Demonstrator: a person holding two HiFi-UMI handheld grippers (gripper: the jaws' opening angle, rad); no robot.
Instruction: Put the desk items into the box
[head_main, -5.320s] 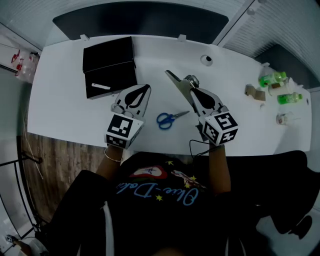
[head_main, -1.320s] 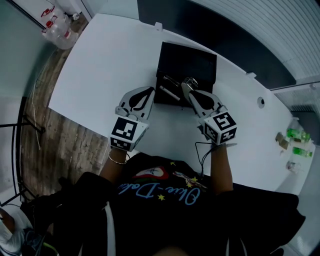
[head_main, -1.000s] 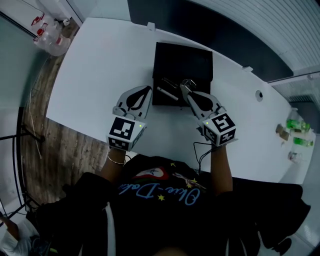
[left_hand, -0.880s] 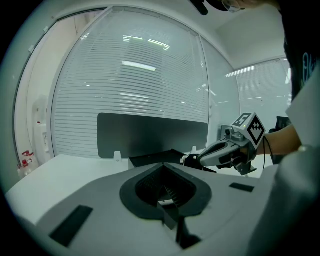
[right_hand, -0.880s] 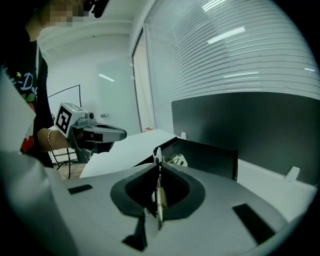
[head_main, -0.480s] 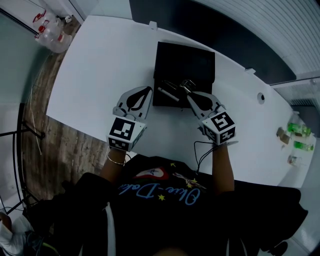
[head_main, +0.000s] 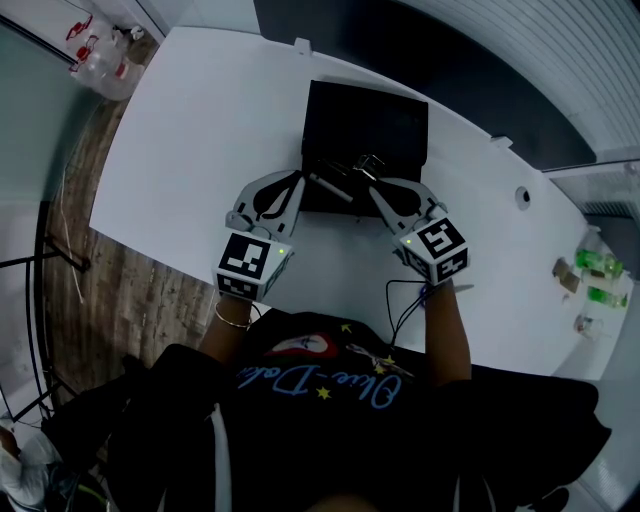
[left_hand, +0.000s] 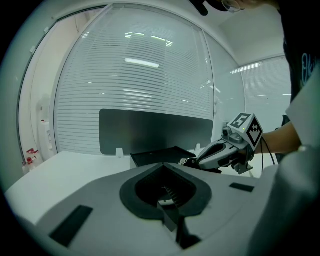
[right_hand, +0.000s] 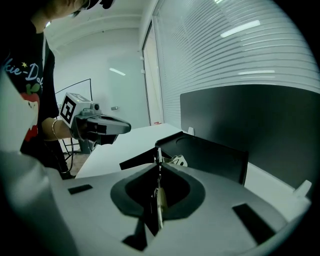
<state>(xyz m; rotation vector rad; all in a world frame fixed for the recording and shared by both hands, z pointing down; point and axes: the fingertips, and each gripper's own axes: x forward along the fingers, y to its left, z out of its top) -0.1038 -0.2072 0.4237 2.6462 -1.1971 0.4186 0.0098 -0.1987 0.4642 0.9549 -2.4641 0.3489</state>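
The right gripper (right_hand: 157, 164) has its fingers clamped on a thin metal tool (head_main: 366, 164). The tool stands edge-on between them and pokes out past their tips, over the near edge of the open black box (head_main: 365, 118). A white pen (head_main: 326, 186) already lies in the box, just ahead of the fingers and a little to their left. The left gripper (left_hand: 165, 167) waits beside the box with its fingers together and nothing between them.

The main risk seems to be in the release. The tool looks to hang just over the box's near wall, not well inside. If the fingers part here, it could catch the rim, tip back and slide out onto the worktop (head_main: 200, 130) below the fingers. The grip is on a narrow, smooth strip, so a roll of the hand may let the tool pivot or slip early. Lowering it further could also knock the tool against the pen, or push the light box away from the fingers, since nothing steadies it. The left gripper is close enough to be bumped if the right one swings across.
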